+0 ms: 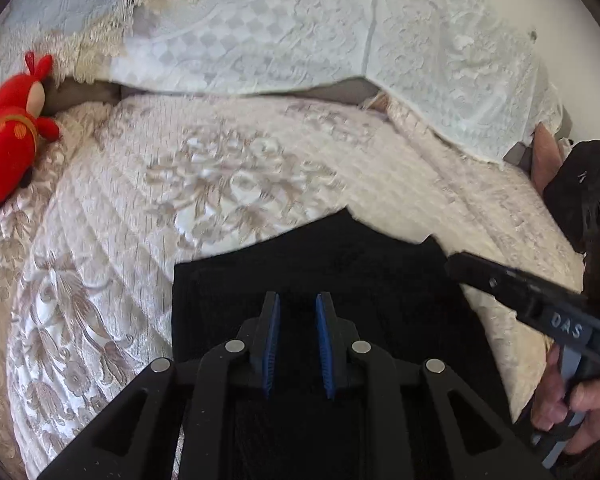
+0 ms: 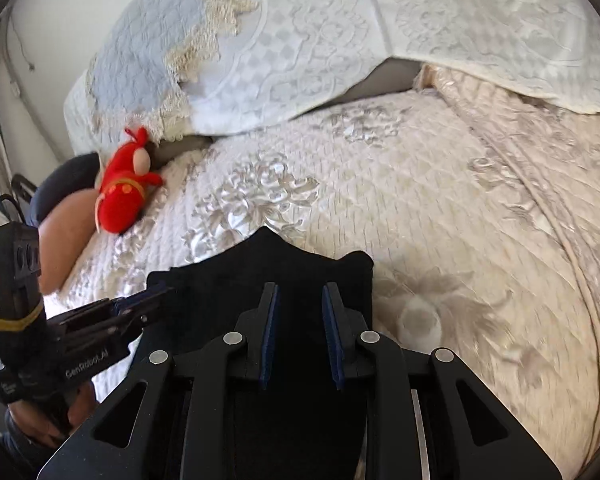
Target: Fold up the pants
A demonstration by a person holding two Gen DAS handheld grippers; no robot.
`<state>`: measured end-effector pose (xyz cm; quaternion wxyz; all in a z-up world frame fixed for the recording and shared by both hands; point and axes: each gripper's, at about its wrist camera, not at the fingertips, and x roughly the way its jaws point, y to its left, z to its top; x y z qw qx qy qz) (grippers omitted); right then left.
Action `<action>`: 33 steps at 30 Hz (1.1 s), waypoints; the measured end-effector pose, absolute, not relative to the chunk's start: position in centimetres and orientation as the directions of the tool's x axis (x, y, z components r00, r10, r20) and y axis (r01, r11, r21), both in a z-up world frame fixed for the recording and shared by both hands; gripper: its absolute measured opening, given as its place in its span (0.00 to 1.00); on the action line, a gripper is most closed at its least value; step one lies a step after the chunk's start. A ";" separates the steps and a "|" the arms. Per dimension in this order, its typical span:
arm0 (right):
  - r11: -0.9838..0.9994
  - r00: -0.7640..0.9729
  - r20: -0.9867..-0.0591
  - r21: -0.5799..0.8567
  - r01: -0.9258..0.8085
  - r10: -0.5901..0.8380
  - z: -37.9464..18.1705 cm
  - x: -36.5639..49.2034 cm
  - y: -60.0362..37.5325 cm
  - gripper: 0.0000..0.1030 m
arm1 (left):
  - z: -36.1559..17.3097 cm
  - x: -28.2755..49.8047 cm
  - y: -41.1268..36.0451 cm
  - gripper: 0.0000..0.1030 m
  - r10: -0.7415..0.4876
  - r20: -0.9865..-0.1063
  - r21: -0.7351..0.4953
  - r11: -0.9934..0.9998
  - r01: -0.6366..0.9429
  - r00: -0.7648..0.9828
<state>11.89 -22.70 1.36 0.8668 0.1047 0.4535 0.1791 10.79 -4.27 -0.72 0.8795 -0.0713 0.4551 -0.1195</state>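
The black pants (image 1: 340, 264) lie on the cream embroidered bedspread (image 1: 204, 184) just under both grippers. They also show in the right wrist view (image 2: 268, 264). My left gripper (image 1: 297, 300) hovers over the pants with its blue pads apart and nothing between them. My right gripper (image 2: 299, 290) is also open over the pants, empty. The right gripper shows in the left wrist view (image 1: 456, 262) at the pants' right edge. The left gripper shows in the right wrist view (image 2: 162, 294) at the pants' left edge.
A red plush toy (image 1: 10, 140) lies at the left of the bed; it also shows in the right wrist view (image 2: 124, 188). White lace-covered pillows (image 1: 300, 40) stand at the head of the bed. A person's hand (image 1: 572, 400) holds the right gripper.
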 end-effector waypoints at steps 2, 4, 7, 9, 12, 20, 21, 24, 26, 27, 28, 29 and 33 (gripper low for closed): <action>0.933 0.499 -0.788 0.299 -0.203 0.361 -0.3 13.3 -22.6 0.22 | -1.4 10.6 -3.8 0.17 -0.274 -0.781 -0.236 0.961 0.141 0.561; 0.937 0.493 -0.797 0.297 -0.185 0.350 -1.4 14.3 -23.0 0.12 | -1.6 10.2 -3.9 0.16 -0.270 -0.769 -0.218 0.963 0.159 0.579; 0.935 0.515 -0.781 0.319 -0.157 0.353 -1.8 15.0 -24.0 0.00 | -1.7 9.9 -4.3 0.16 -0.255 -0.758 -0.187 0.967 0.174 0.601; 0.922 0.523 -0.763 0.359 -0.145 0.380 -1.9 14.8 -24.6 0.00 | -1.7 10.0 -4.3 0.16 -0.256 -0.753 -0.189 0.966 0.174 0.606; 0.920 0.549 -0.748 0.374 -0.116 0.373 -0.7 13.8 -25.4 0.02 | -1.3 9.9 -3.7 0.16 -0.284 -0.743 -0.227 0.959 0.171 0.606; 0.942 0.598 -0.730 0.287 -0.173 0.332 3.0 5.7 -24.3 0.10 | 1.7 5.6 -2.4 0.17 -0.301 -0.702 -0.211 0.954 0.215 0.645; 0.939 0.594 -0.728 0.290 -0.186 0.343 3.1 4.4 -23.9 0.10 | 2.0 4.7 -2.3 0.18 -0.306 -0.698 -0.213 0.952 0.220 0.648; 0.938 0.582 -0.735 0.286 -0.198 0.347 3.0 2.0 -22.9 0.10 | 2.2 2.2 -1.7 0.21 -0.330 -0.695 -0.238 0.944 0.229 0.638; 0.936 0.570 -0.743 0.277 -0.216 0.351 2.6 0.8 -22.1 0.11 | 2.1 0.8 -1.6 0.21 -0.340 -0.701 -0.246 0.940 0.235 0.627; 0.936 0.563 -0.747 0.271 -0.226 0.353 2.3 0.4 -21.7 0.14 | 1.9 0.3 -1.6 0.24 -0.342 -0.707 -0.248 0.940 0.236 0.619; 0.935 0.553 -0.755 0.266 -0.233 0.352 1.9 0.2 -21.3 0.19 | 1.7 -0.1 -1.6 0.27 -0.347 -0.712 -0.252 0.938 0.238 0.610; 0.937 0.537 -0.770 0.253 -0.241 0.346 1.2 0.1 -20.6 0.22 | 1.3 -0.3 -1.7 0.28 -0.348 -0.720 -0.254 0.937 0.238 0.600; 0.940 0.553 -0.766 0.209 -0.269 0.328 0.8 -0.1 -19.2 0.37 | 0.1 -0.2 -1.7 0.35 -0.308 -0.742 -0.231 0.951 0.203 0.595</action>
